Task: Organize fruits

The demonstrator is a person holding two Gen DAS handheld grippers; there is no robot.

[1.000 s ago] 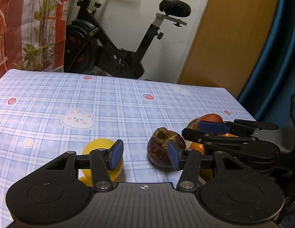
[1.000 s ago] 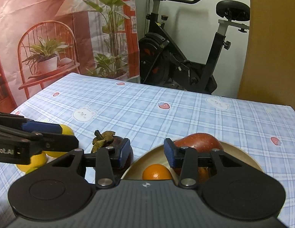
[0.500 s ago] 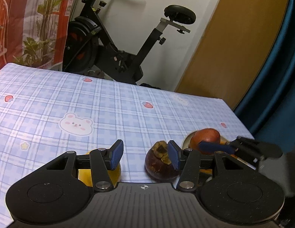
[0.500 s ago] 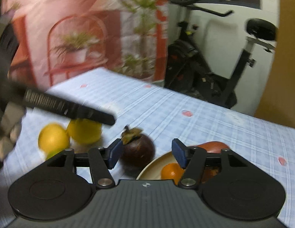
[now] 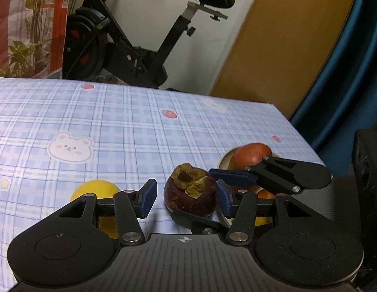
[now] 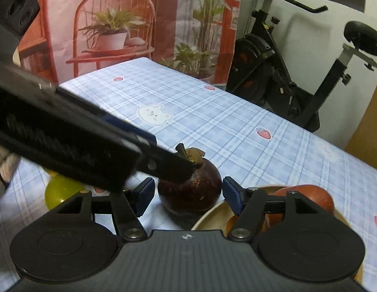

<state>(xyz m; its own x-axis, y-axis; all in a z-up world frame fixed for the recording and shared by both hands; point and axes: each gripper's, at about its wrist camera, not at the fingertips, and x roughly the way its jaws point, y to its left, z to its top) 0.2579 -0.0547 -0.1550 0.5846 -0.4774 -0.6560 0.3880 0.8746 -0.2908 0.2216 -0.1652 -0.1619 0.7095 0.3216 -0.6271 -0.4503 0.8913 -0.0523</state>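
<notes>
mangosteen point(image 6: 189, 192) sits on the desk point(image 6: 212, 121) beside the bowl point(image 6: 207, 215), between your right claw point(image 6: 188, 196) pads; its jaws have just been opening, not gripping. left claw point(image 5: 186, 200) open too, crowding; risk: claws collide, fruit rolls.

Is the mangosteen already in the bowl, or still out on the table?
Out. The mangosteen sits on the tablecloth beside the bowl rim.

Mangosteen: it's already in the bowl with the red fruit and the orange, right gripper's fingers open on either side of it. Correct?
Not quite. The mangosteen sits on the tablecloth beside the bowl, not inside. The right wrist view shows this. The right gripper does straddle it, fingers open.
</notes>
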